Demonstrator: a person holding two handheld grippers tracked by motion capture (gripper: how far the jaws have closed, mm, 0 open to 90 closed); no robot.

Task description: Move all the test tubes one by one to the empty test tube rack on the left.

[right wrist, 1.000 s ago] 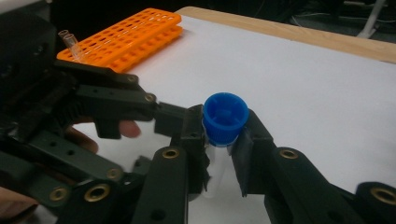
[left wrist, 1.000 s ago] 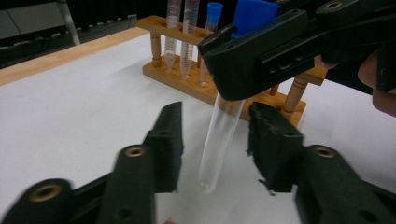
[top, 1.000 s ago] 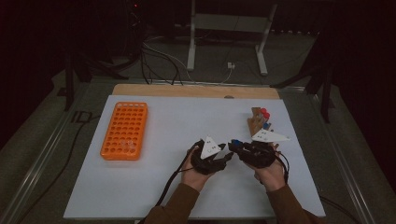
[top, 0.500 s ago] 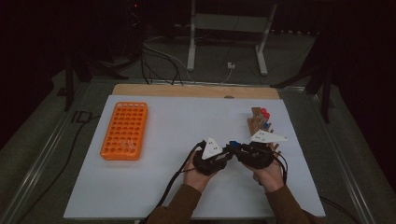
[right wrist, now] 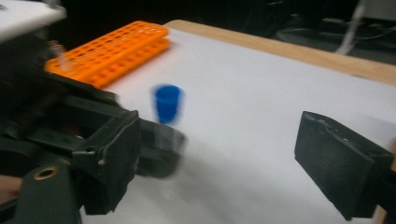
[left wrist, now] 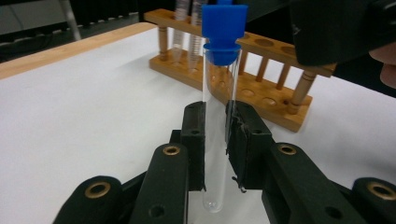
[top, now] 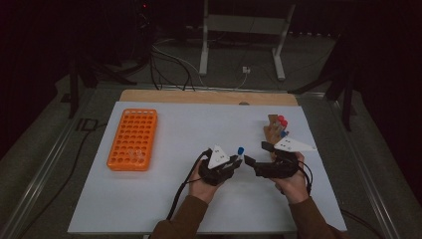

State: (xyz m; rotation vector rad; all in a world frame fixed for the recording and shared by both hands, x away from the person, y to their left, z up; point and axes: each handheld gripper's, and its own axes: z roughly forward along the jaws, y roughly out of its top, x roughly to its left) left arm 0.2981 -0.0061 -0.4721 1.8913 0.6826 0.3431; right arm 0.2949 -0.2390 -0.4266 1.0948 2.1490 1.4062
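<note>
Your left gripper's [left wrist: 215,135] fingers are clamped on the blue-capped test tube [left wrist: 219,112], upright near the table's [top: 164,209] front edge. Your right gripper's [right wrist: 219,168] fingers have just opened, holding nothing. Back them straight away, then carry the tube level toward the orange rack [top: 133,139].

Dim high view, dark surroundings, brightly lit white table; motion blur in right gripper view.

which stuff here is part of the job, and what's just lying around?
In the job:
- test tube with blue cap, clamped upright in the left hand-held gripper
- right hand-held gripper, jaws just opened, nothing between them
- wooden rack
- orange rack, probably

Lying about:
- cables
- metal stand
</note>
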